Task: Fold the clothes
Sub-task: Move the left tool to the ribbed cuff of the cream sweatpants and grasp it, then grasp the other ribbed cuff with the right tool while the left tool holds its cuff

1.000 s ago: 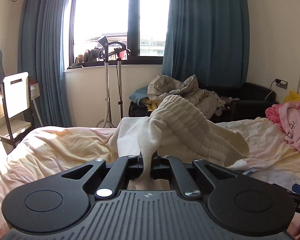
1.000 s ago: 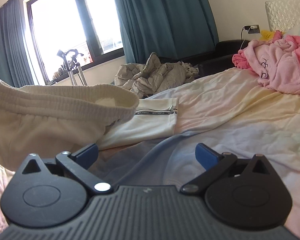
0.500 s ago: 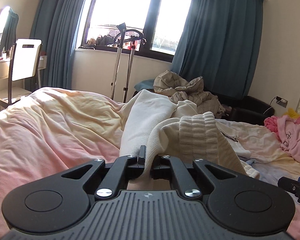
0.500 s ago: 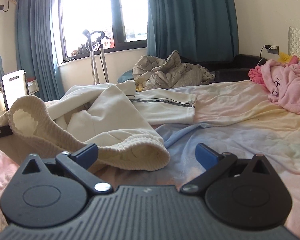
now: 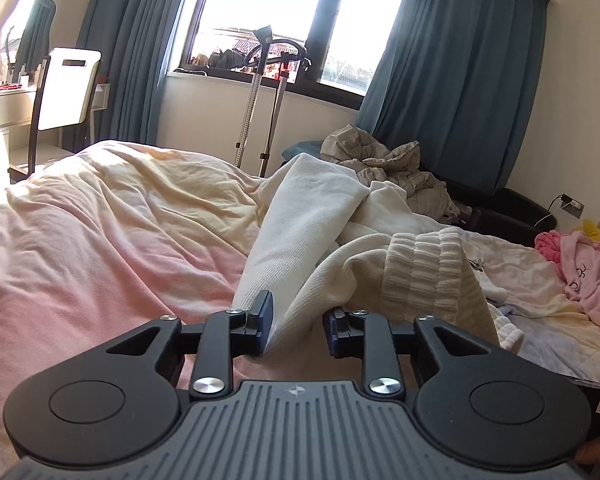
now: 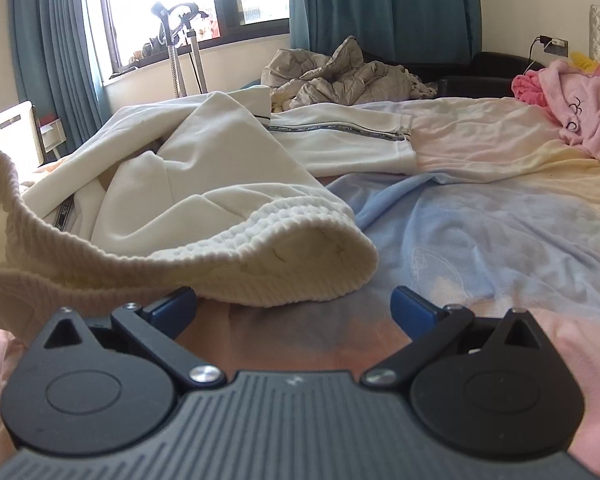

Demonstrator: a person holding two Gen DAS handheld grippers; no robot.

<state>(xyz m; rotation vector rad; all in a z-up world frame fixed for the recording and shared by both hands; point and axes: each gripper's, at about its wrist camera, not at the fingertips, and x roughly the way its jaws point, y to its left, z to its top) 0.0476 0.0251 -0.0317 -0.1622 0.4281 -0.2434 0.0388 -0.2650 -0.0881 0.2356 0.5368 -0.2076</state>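
We were opening our left gripper [image 5: 296,326] around the cream trousers [image 5: 300,240] (right gripper [image 6: 294,310] spread, empty), folding barely begun.

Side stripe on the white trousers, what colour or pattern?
Grey stripe edged in black, clearest in the right wrist view.

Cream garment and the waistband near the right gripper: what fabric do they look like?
Cream garment: likely a soft cotton-type knit, matte, with fine knit rows showing. Its waistband: thicker ribbed, probably elasticated knit, with raised ridges and a rolled edge.
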